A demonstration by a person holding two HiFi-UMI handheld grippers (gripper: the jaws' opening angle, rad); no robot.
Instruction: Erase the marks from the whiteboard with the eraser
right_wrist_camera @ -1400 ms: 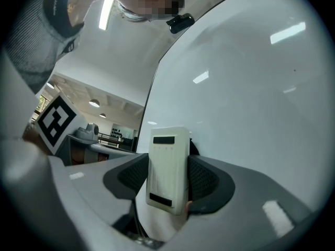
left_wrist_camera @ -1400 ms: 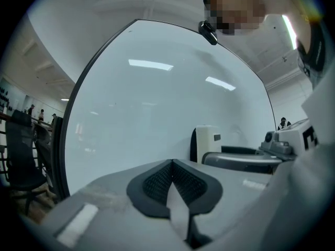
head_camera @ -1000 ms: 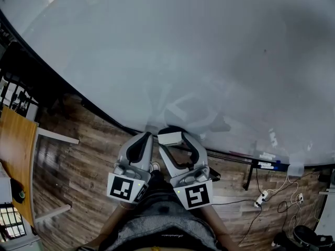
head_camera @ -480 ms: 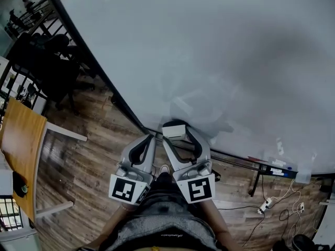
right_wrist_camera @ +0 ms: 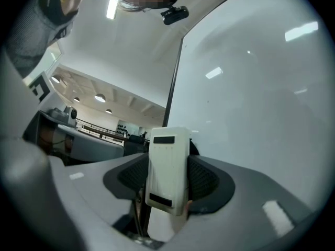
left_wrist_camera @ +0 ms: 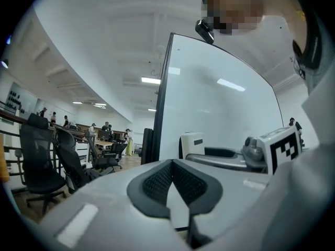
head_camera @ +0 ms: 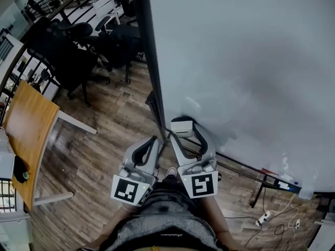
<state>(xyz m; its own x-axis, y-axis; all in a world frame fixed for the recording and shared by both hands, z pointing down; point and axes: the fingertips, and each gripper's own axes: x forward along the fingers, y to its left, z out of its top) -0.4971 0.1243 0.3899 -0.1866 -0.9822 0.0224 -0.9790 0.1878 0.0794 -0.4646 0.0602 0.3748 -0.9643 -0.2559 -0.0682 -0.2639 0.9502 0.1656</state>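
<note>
Now at the left edge of the whiteboard [head_camera: 246, 61], you carry the eraser [right_wrist_camera: 167, 169] pinched upright in the right gripper [head_camera: 183, 131], near the board's lower corner. Whether it touches the surface cannot be told. The left gripper [left_wrist_camera: 171, 178] hangs just beside it, jaws pressed together on nothing. No marks show on the board, so the wiping looks close to done, and your next move calls for checking the surface for leftovers. The right gripper view alone shows the pads clamping the eraser's sides. Only the head view shows the ledge [head_camera: 243, 167] beneath the board.

1 whiteboard [head_camera: 251, 61], 1 eraser [head_camera: 182, 126], 2 tools [head_camera: 154, 140] [head_camera: 184, 134]
</note>
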